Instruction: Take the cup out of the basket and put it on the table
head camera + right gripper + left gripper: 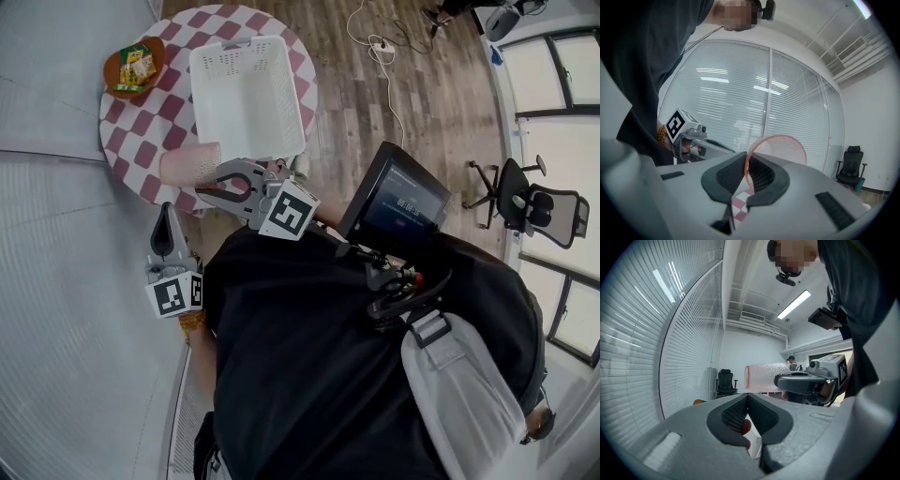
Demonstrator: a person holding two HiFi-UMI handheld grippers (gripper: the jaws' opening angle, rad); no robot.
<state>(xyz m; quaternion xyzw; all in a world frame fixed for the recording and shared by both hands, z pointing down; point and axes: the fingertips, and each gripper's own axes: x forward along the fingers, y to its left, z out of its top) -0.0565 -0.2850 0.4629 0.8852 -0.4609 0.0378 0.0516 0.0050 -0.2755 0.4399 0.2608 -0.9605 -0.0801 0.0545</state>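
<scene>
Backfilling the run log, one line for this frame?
cup: out of basket, at table edge | right tool: shut on cup rim | left tool: shut, empty, off table

One cup, one basket, one table, one snack plate, two claws.

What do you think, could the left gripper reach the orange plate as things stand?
Probably yes: the left gripper sits just off the table, whose checked top towards the orange plate looks bare, and the cup in the right gripper and the basket lie right of that line.
</scene>
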